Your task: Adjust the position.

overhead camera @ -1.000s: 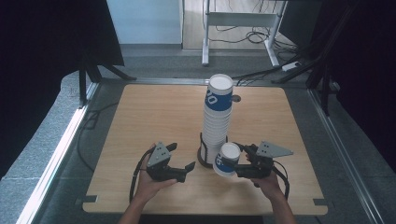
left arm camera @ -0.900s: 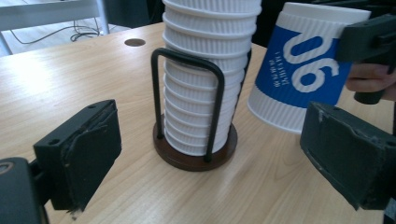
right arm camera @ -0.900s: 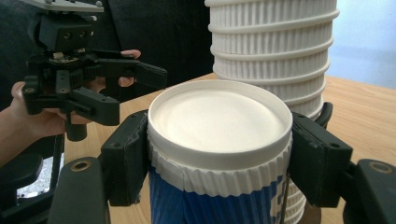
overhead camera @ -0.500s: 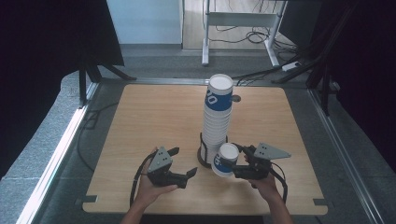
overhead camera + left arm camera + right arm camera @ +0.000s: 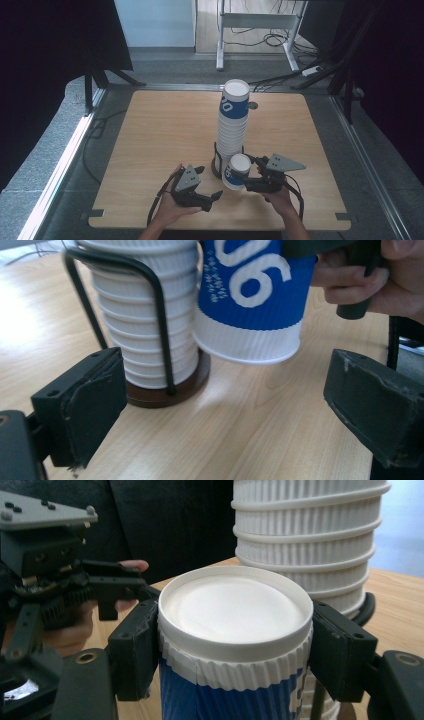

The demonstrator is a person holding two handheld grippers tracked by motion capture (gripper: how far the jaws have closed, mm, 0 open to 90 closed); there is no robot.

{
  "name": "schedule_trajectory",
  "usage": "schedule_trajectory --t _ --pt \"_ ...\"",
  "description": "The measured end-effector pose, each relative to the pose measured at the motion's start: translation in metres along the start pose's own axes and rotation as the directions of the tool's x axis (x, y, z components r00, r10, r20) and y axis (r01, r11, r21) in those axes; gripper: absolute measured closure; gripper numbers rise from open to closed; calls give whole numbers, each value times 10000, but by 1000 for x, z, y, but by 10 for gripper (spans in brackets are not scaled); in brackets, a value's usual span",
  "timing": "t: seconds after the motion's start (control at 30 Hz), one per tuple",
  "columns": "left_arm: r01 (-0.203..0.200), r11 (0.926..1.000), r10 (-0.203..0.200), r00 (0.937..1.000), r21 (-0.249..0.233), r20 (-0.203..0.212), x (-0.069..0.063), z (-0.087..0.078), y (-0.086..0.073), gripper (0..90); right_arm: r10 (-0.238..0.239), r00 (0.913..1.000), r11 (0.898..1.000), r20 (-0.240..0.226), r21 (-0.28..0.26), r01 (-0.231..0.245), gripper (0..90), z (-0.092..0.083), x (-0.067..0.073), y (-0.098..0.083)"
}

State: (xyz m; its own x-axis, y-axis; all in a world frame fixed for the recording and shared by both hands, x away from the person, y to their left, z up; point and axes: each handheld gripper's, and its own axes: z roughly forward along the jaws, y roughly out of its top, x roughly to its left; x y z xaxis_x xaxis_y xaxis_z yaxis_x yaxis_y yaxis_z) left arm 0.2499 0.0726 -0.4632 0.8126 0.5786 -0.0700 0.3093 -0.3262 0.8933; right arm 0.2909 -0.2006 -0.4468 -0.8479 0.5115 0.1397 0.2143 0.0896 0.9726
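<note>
Right gripper [image 5: 235, 645] clamped round cup [image 5: 235, 630].

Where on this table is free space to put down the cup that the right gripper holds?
The table is bare on its whole left half, and on the right side beyond the cup stack. It is crowded at the near middle: the left gripper, the held cup, the right gripper and the stack's holder.

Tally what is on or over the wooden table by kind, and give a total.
Tall stack of nested white ribbed paper cups, blue-banded at the top: 1
Dark round wire-framed cup holder: 1
Single blue-and-white paper cup, held off the table: 1
Black hand-held grippers, left gripper and right gripper: 2
Total: 5
</note>
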Motion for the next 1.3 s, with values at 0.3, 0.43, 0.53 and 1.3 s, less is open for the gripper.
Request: schedule_trajectory --t 0.3,0.43,0.53,1.3 --pt "-122 9999 121 9998 73 139 -6 5 0 38 184 9988 9998 -461 -30 -186 290 9 9 -2" --pt "-142 9998 140 9996 100 252 -7 7 -1 38 361 9957 9993 -854 -87 -370 290 14 15 -3" --pt "-174 9998 170 9992 103 362 -8 8 -1 38 431 9935 9990 -1057 -99 -444 290 18 19 -3" --pt "-572 9980 562 9977 261 389 -10 13 -7 173 301 9867 9995 -1595 66 -294 288 27 34 -4"
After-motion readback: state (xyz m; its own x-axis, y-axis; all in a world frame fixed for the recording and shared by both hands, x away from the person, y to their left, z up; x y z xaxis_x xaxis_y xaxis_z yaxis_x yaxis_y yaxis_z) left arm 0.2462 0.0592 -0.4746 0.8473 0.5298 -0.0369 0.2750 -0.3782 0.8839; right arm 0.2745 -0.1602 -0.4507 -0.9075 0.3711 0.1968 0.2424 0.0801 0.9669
